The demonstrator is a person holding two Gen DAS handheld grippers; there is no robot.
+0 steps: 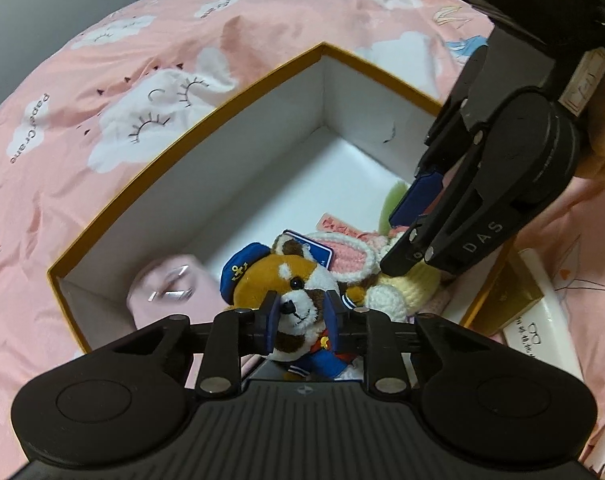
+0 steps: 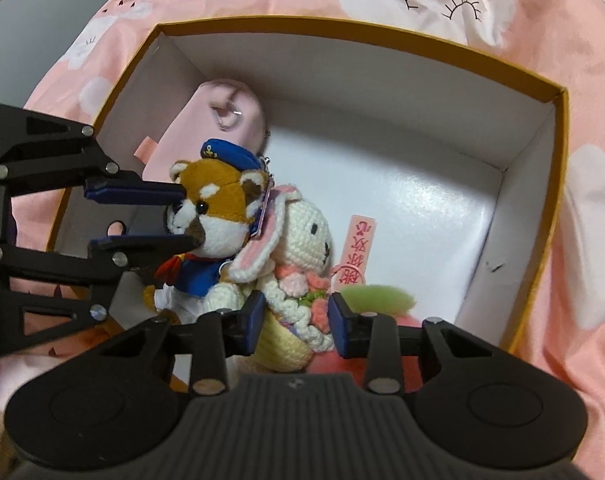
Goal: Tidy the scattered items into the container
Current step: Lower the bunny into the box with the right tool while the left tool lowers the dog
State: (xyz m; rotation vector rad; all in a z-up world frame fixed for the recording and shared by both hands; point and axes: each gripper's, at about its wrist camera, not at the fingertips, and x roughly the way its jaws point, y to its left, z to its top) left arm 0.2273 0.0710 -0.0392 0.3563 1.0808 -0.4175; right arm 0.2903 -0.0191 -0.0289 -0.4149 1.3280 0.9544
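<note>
A plush dog [image 1: 290, 280] in a blue sailor cap and jacket sits in the near part of an orange-rimmed white box [image 1: 322, 46]. My left gripper [image 1: 302, 314] is shut on its muzzle, one pad against each cheek; the right wrist view shows it coming in from the left [image 2: 186, 216] at the dog [image 2: 218, 208]. Leaning on the dog is a cream crochet bunny [image 2: 302, 240] holding a flower bunch. My right gripper [image 2: 296, 314] straddles its body and flowers, pads touching both sides. In the left wrist view that gripper [image 1: 394, 240] comes down from the upper right over the bunny [image 1: 398, 292].
In the box [image 2: 342, 26] also lie a pink pouch [image 2: 222, 120], a pink paper charm [image 2: 356, 248] and a green fluffy piece [image 2: 382, 296]. The box rests on a pink cloud-print bedspread [image 1: 142, 60]. A gold box [image 1: 506, 300] and a white case [image 1: 542, 320] lie outside on the right.
</note>
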